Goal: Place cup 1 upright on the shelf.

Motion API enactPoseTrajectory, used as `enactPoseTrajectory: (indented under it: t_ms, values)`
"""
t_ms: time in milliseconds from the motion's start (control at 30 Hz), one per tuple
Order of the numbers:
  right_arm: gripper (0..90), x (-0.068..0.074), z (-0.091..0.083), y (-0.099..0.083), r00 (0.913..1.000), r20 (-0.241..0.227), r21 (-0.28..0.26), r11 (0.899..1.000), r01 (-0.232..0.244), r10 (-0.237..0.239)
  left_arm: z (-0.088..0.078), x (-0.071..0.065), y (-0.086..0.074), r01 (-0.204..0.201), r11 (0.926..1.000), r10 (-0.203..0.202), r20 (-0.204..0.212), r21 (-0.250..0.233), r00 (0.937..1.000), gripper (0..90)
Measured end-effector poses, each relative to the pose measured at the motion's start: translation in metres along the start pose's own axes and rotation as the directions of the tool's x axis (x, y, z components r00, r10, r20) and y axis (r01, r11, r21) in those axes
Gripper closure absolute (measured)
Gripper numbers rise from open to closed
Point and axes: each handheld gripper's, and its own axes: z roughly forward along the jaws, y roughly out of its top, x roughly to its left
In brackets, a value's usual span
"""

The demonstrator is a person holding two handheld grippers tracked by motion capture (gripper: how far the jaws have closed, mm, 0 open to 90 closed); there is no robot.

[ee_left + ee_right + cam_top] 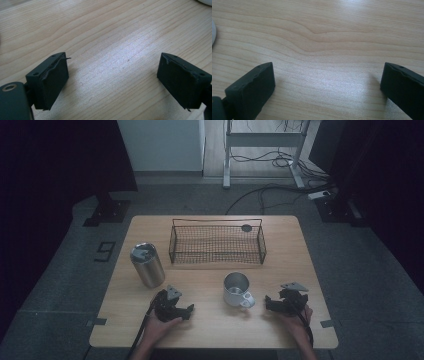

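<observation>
**Both grippers parked, mug waiting between them**

The left gripper (pixel 189 310) rests on the near part of the table (pixel 210 330), its jaws standing well apart with nothing but bare wood between them; the left gripper view shows the same gap over the grain (pixel 112 72). The right gripper (pixel 269 303) sits at the near right, jaws likewise spread wide and empty, pointing toward the middle of the table, as the right gripper view confirms (pixel 328 85).

Just beside the right gripper stands the metal mug (pixel 236 289), upright, its handle (pixel 247 301) turned toward that gripper. Farther left, beyond the left gripper, stands a steel tumbler (pixel 147 265) with a lid on top. At the back of the table sits a wire basket (pixel 217 244), seemingly empty, with a small dark round thing (pixel 246 227) at its far right rim.

From where I stand, the mug looks like the nearest thing to be picked up. The risk is the handle: it is small and rounded, and a pinch that lands off-centre could twist the mug or tip it. Coming in too low could shove the mug across the smooth wood rather than grasp it. The basket's wire rim could also catch the mug's base on the way in.
</observation>
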Motion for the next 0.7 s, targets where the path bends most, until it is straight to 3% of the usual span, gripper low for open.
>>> enactPoseTrajectory:
  t_ms: [700]
  values:
    - [0.0, 0.0, 0.0, 0.0, 1.0, 0.001, 0.0, 1.0, 0.0, 0.0, 0.0005, -0.0001, 0.0006, 0.003, 1.0, -0.003, -0.005, 0.0, 1.0, 10.0]
